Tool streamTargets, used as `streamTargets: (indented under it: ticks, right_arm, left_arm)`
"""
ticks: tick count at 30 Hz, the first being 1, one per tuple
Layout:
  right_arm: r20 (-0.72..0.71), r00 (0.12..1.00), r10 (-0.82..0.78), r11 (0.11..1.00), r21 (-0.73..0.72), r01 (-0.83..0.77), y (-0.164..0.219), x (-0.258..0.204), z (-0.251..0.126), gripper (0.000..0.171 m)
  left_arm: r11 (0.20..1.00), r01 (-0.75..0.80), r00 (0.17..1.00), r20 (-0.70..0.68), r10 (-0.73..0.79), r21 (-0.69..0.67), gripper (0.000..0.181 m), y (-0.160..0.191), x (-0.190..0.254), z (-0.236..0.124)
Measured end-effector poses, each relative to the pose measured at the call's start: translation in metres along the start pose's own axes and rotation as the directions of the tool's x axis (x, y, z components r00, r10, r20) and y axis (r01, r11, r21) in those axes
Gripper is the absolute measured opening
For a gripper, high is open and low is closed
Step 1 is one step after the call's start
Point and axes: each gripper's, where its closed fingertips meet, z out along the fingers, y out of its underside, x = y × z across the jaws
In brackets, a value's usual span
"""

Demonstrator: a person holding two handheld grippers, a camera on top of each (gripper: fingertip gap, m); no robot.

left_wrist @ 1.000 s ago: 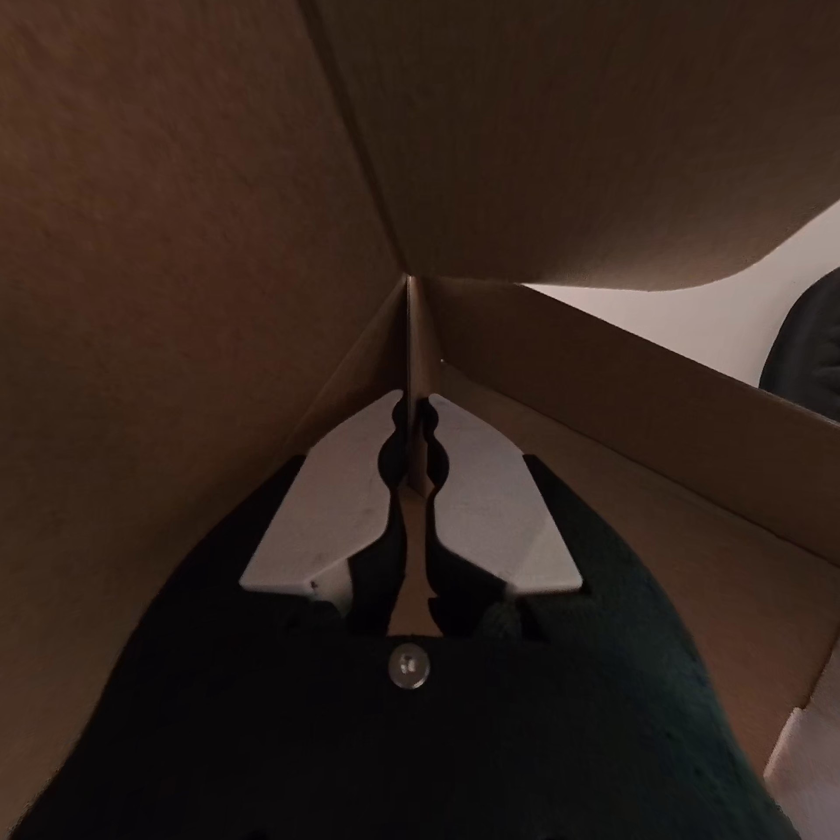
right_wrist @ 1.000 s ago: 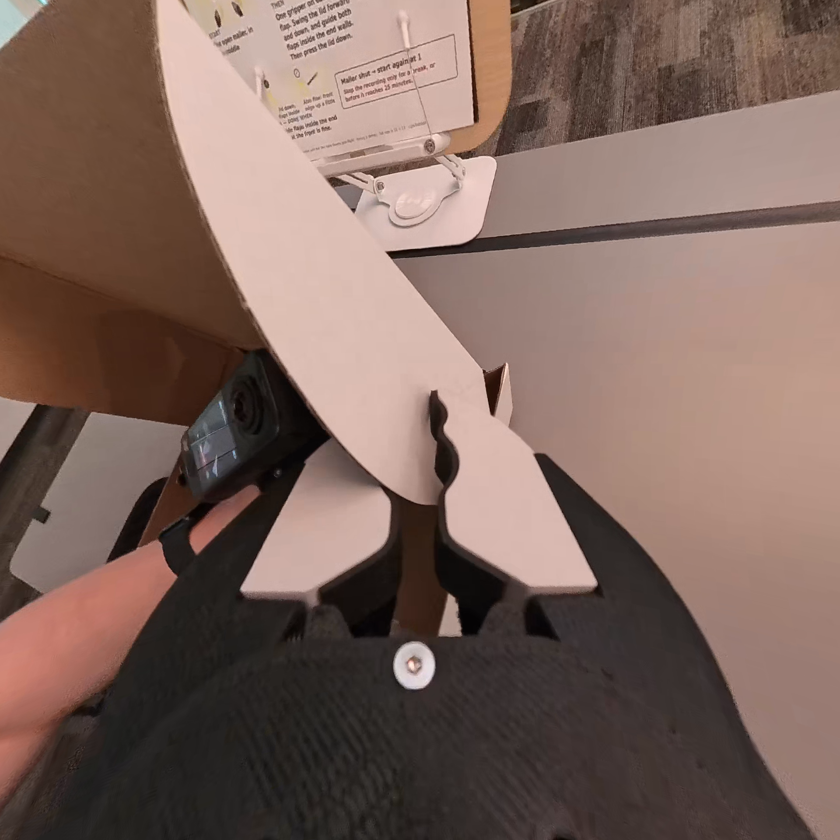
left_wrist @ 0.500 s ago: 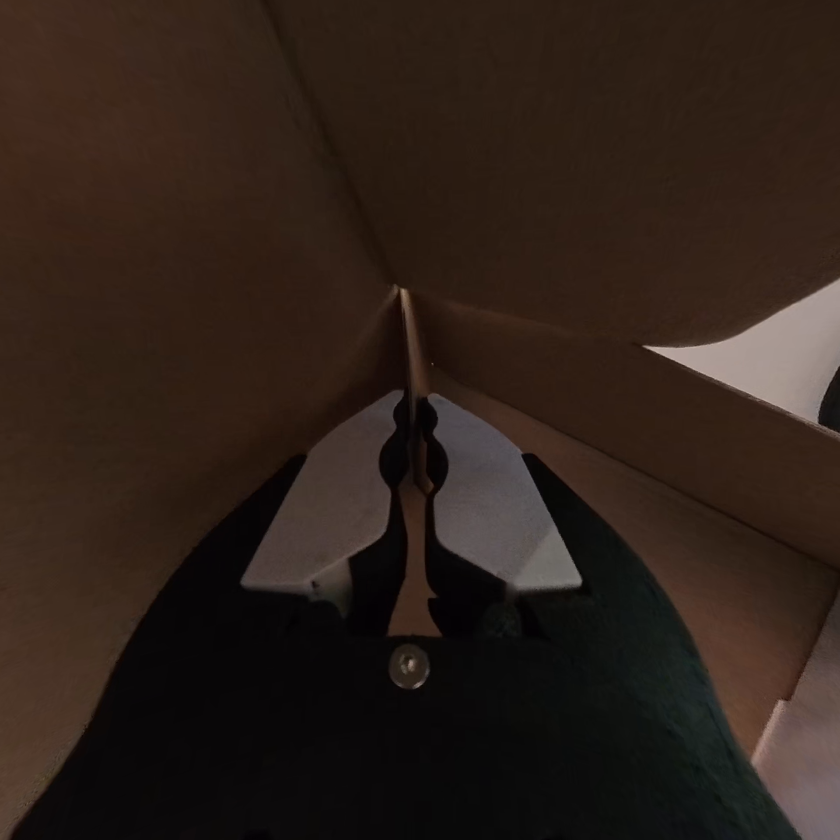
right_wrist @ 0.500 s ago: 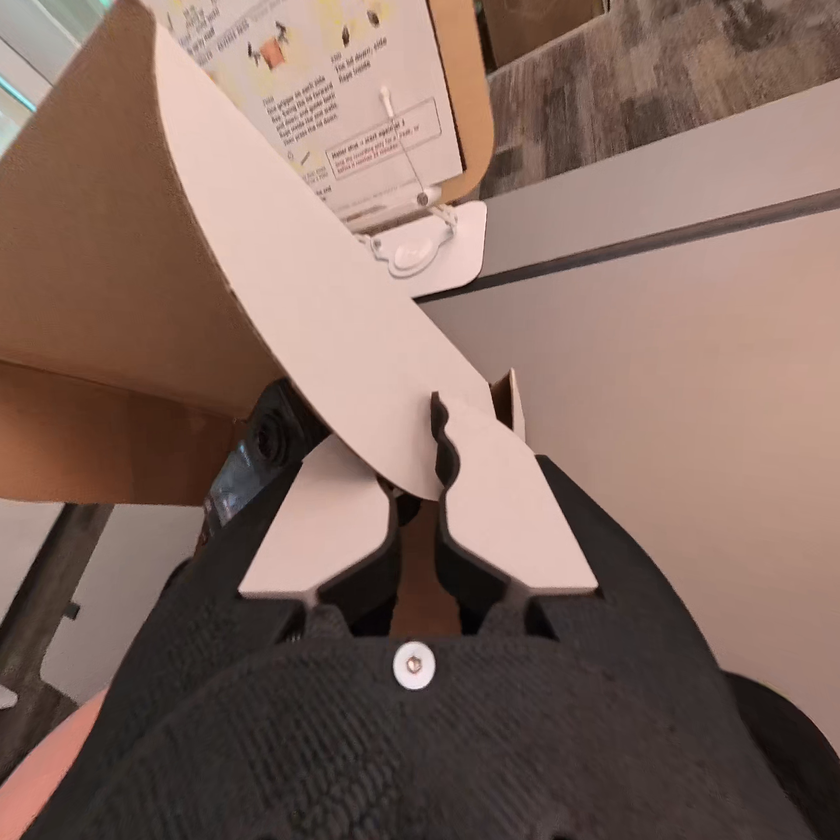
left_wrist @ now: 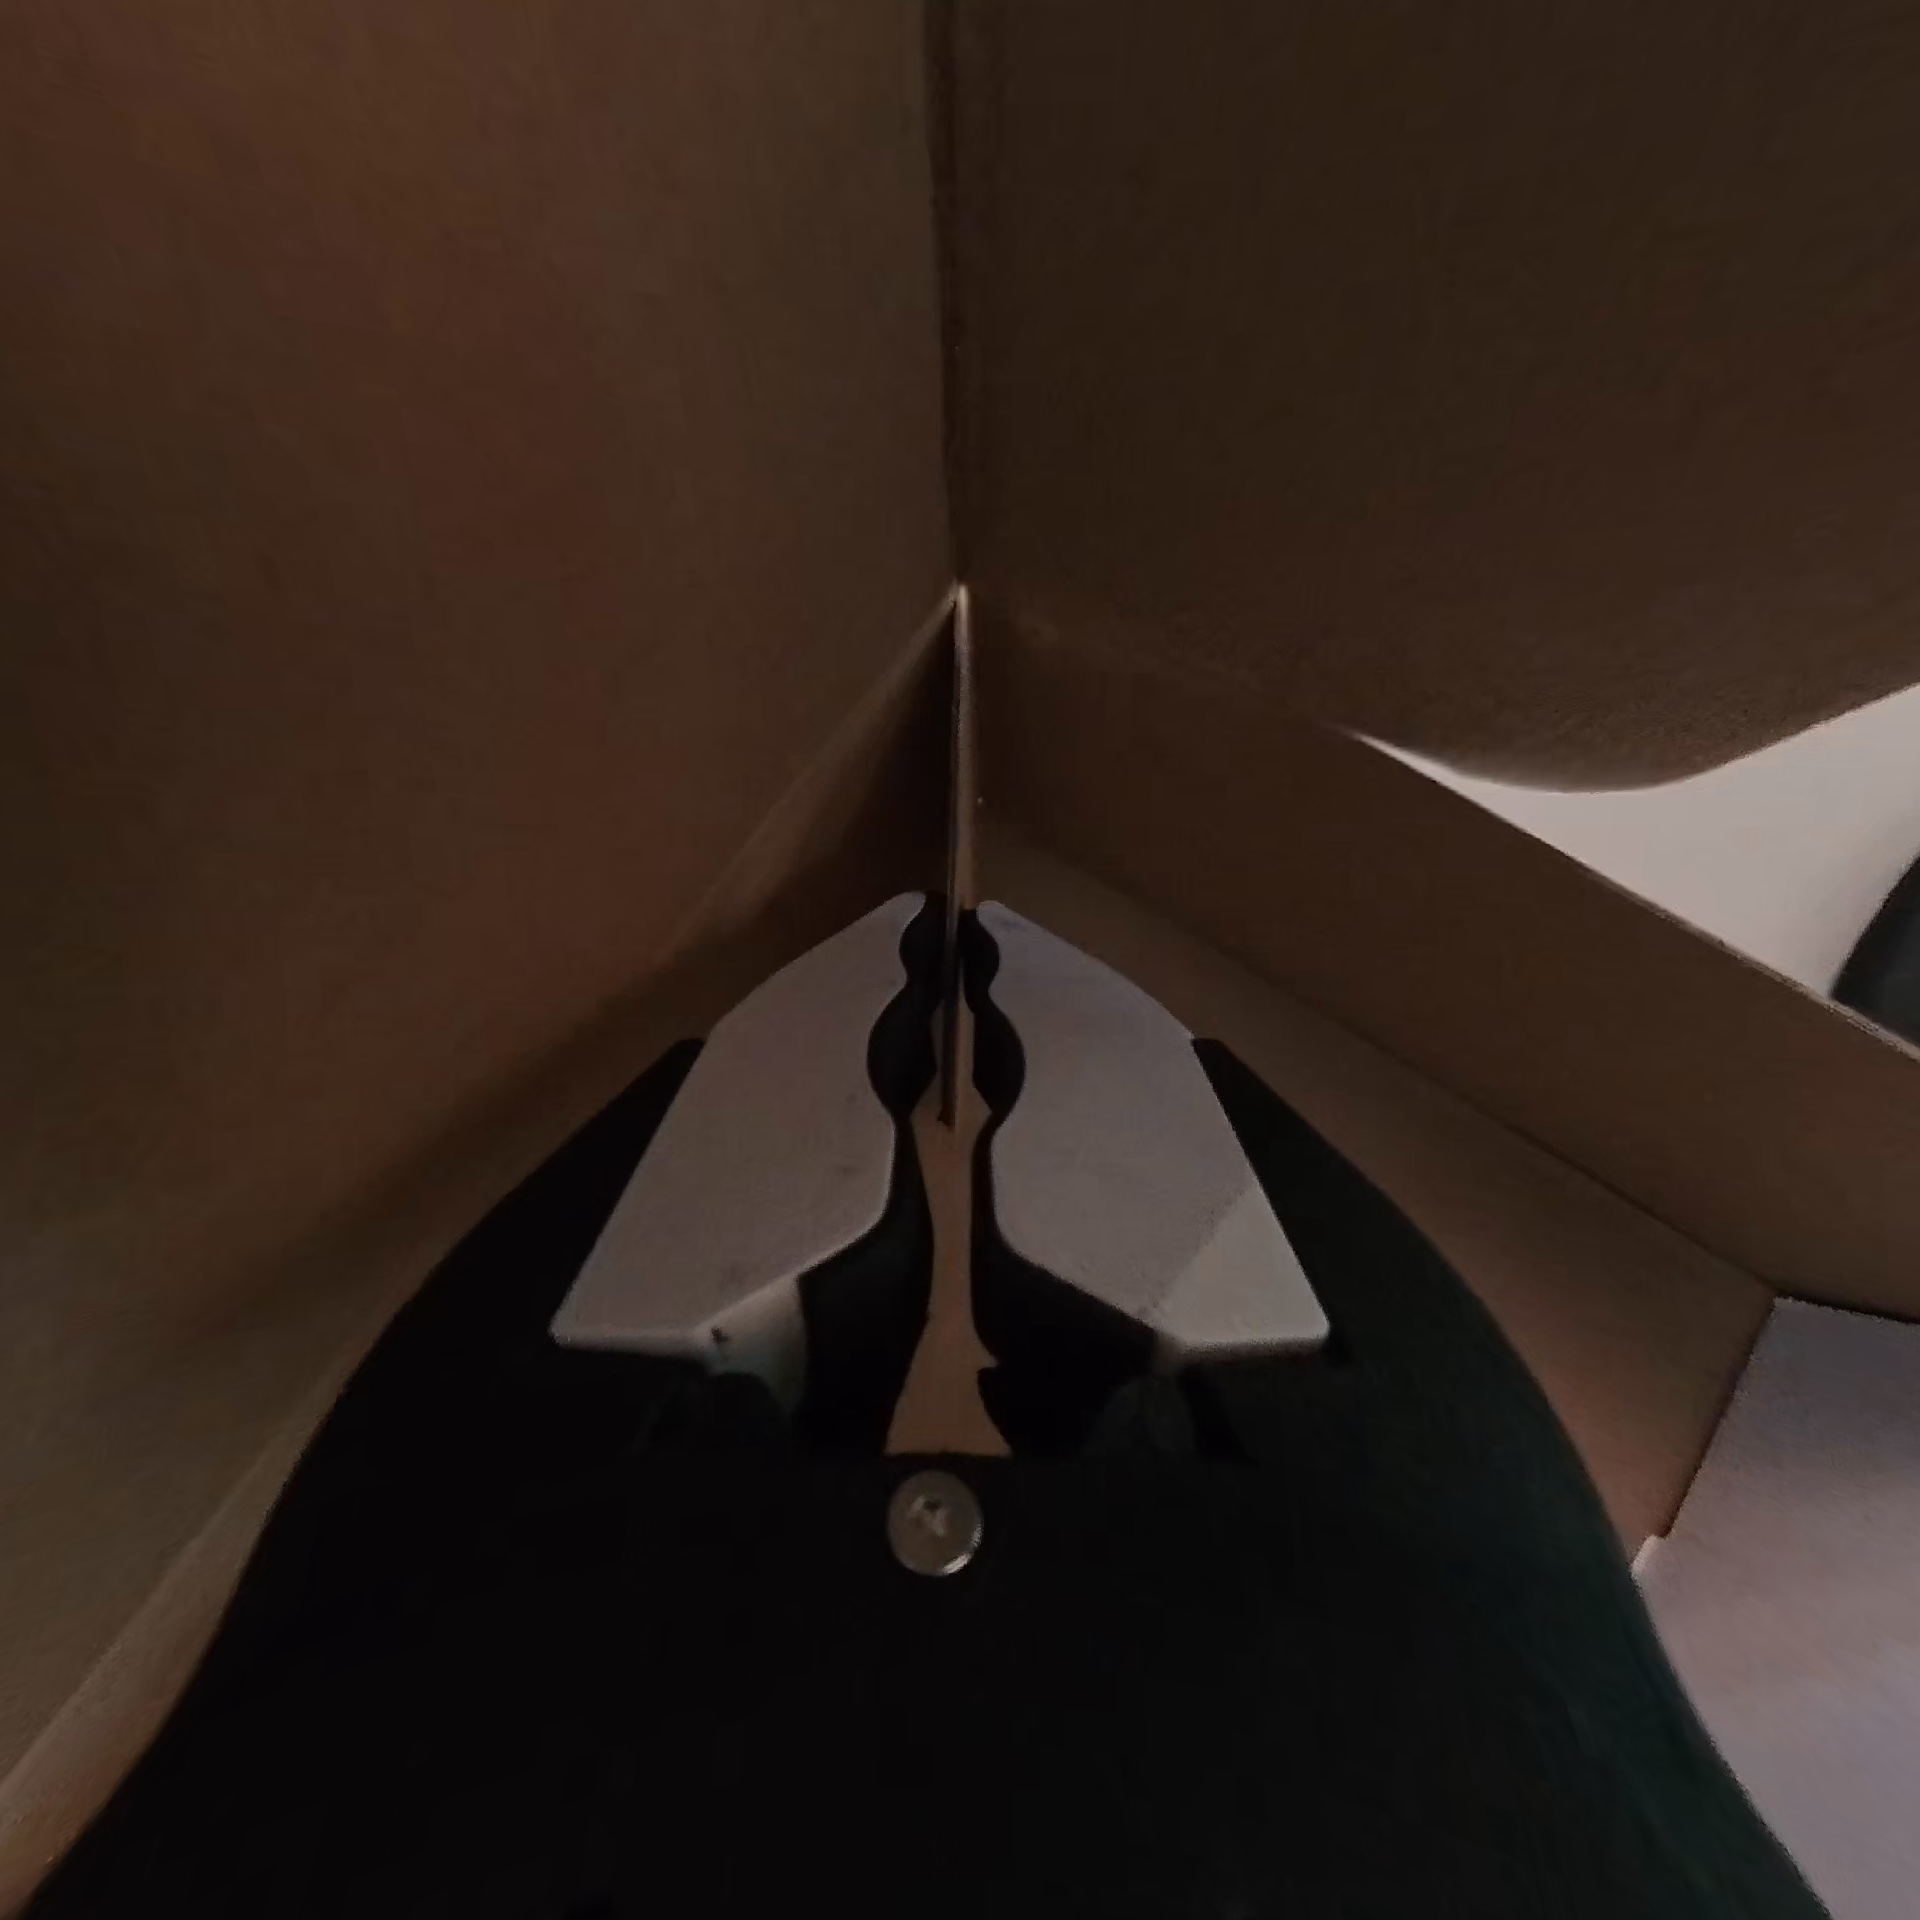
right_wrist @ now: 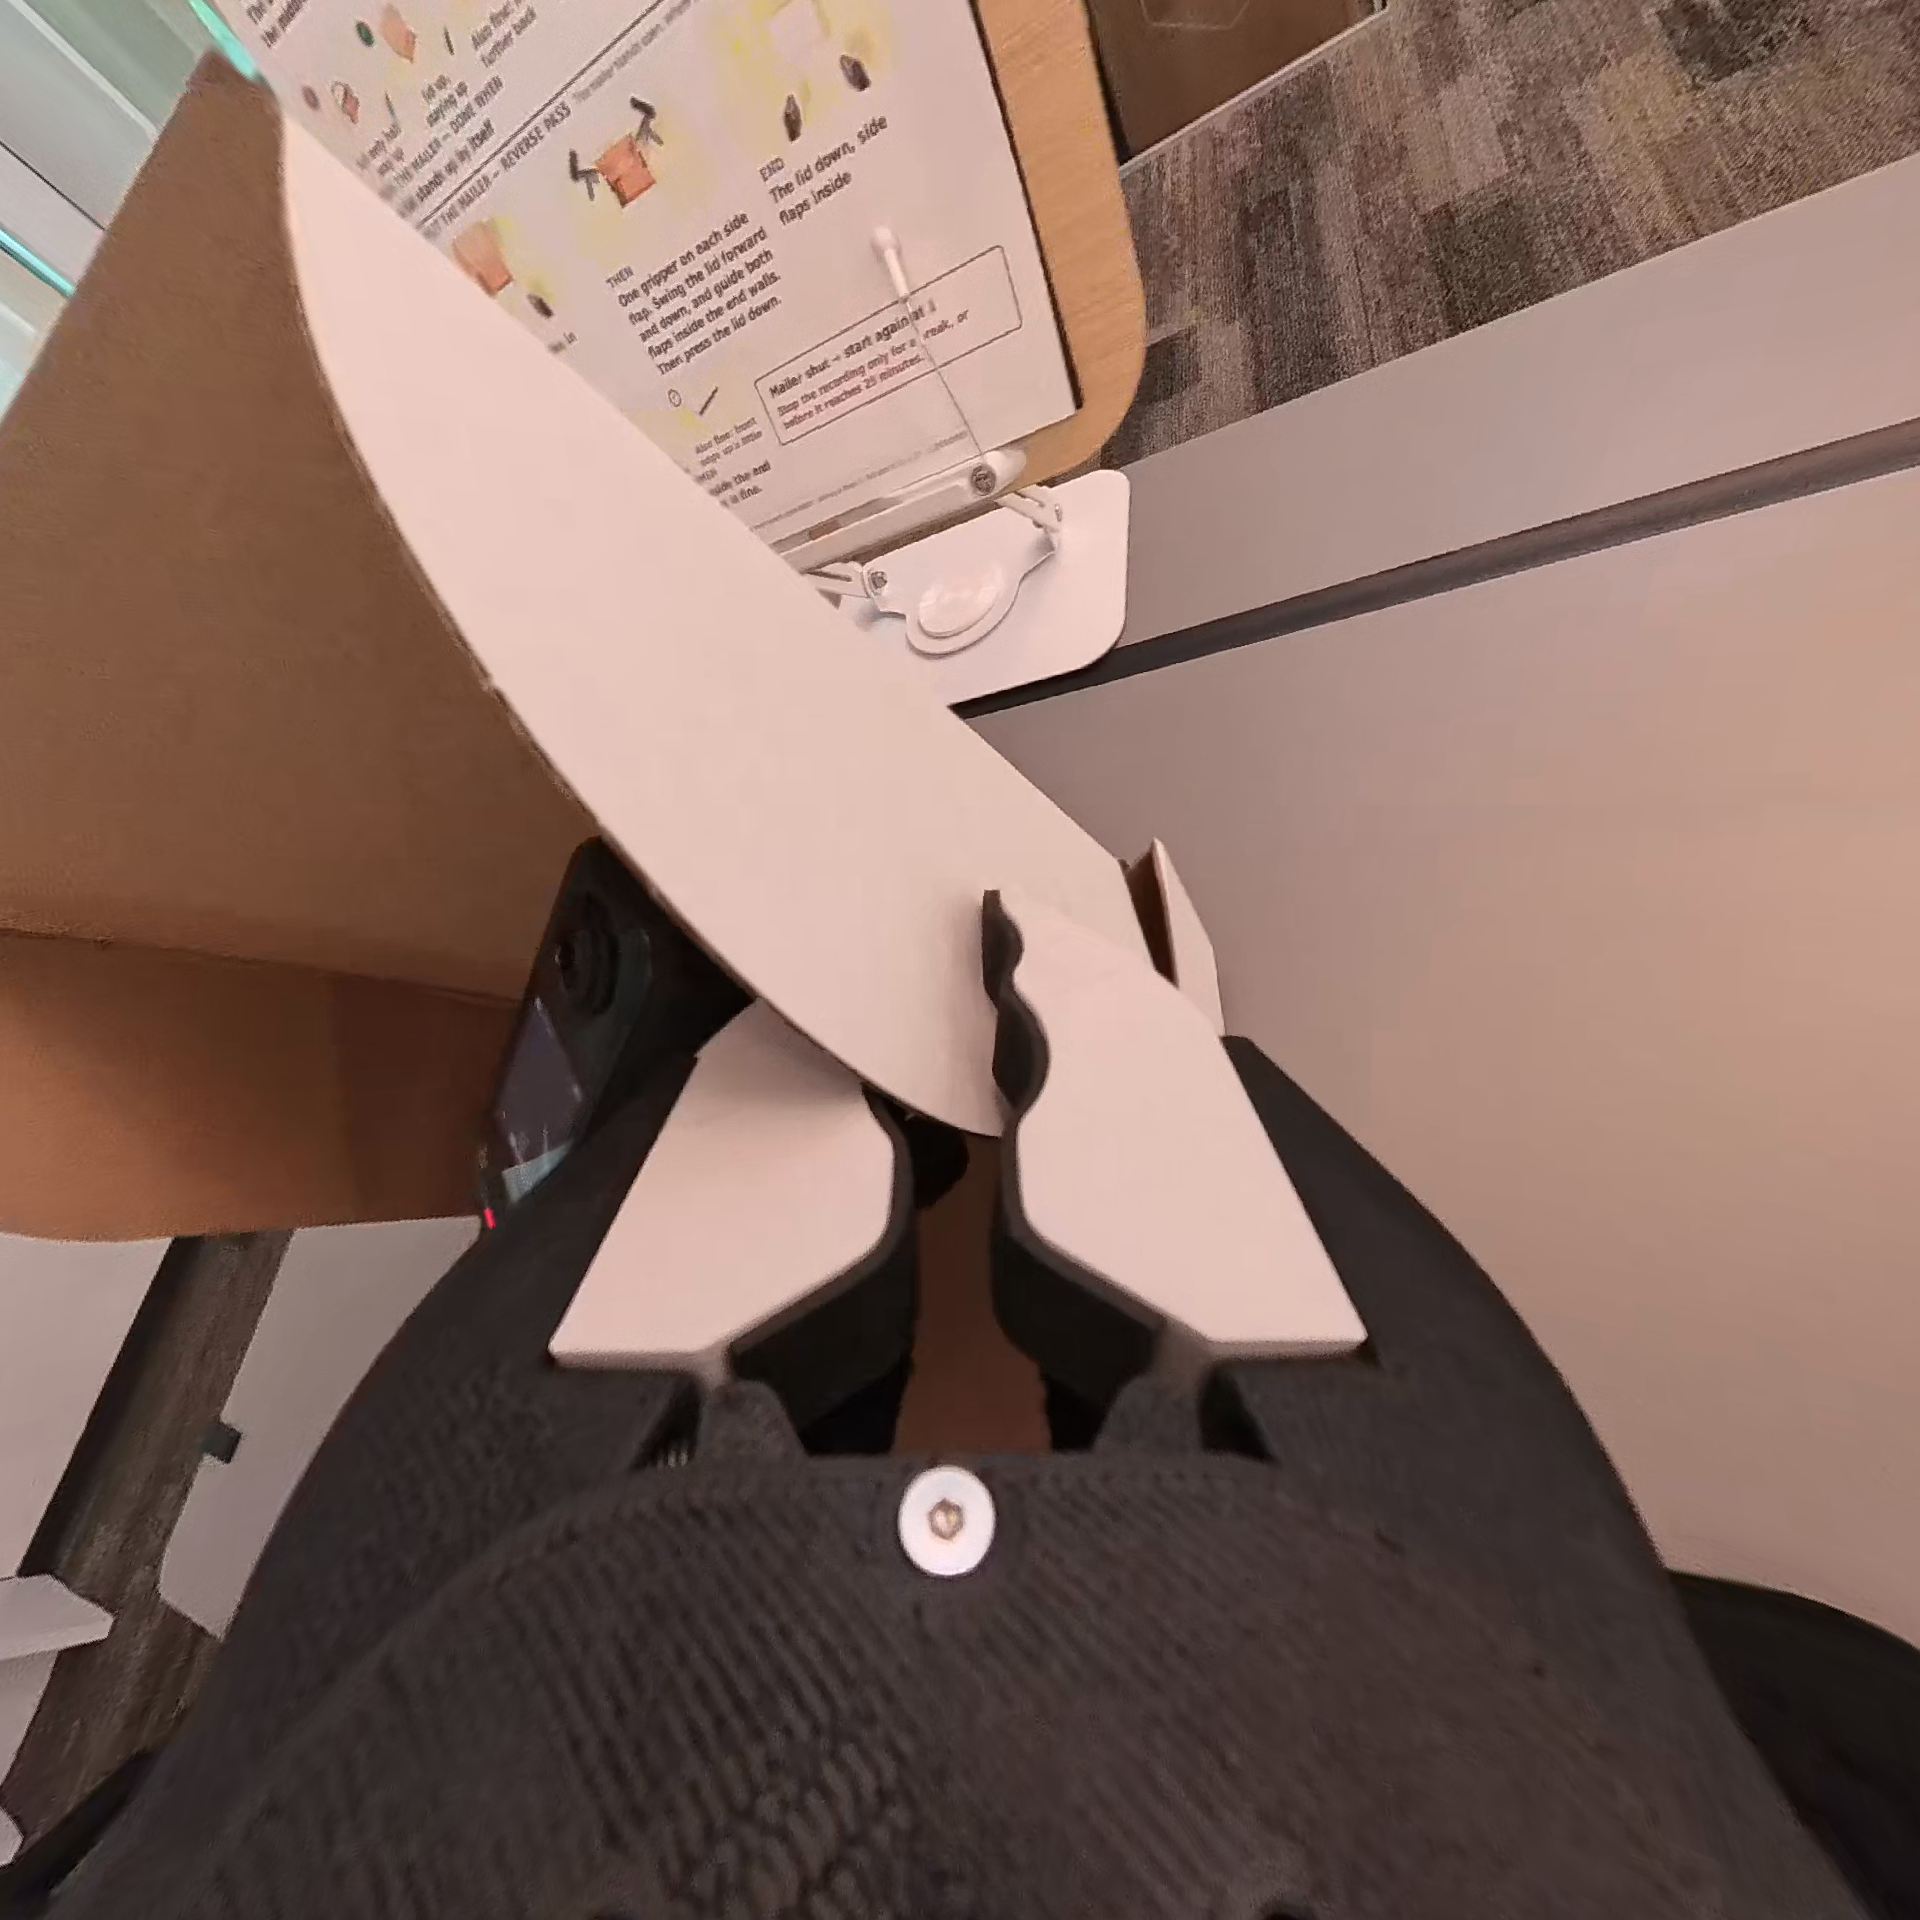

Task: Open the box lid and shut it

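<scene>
Both tongs, left (left_wrist: 948, 920) and right (right_wrist: 940, 1023), clamp side flaps of the raised box lid (right_wrist: 208, 623)

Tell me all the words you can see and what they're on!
Sheet on the white stand: printed words and little pictures. I can't copy out its writing.
Camera screen under the flap: too small and dark to read.
Flap: no writing shows.
Box inside, left wrist view: plain brown cardboard, no writing.
</scene>
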Motion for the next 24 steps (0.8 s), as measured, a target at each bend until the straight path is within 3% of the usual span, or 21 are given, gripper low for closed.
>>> streamTargets:
  ticks: [1,13,24]
  right_arm:
    - [-0.005,1.0,0.0,1.0,0.002,0.0,0.001,-0.002,0.002,0.01]
    - [-0.013,0.999,0.047,0.998,0.038,-0.046,-0.006,0.004,0.01,0.01]
    - [-0.002,0.997,0.081,0.993,0.084,-0.08,-0.003,0.001,0.011,0.011]
  left_arm:
    - [1.0,-0.015,1.0,0.017,0.015,-0.001,0.001,0.0,-0.001,0.0]
    - [0.999,-0.022,1.0,0.013,0.023,-0.047,0.002,0.008,0.001,0.003]
    - [0.994,0.102,0.995,0.004,-0.102,-0.045,0.001,0.01,-0.012,0.003]
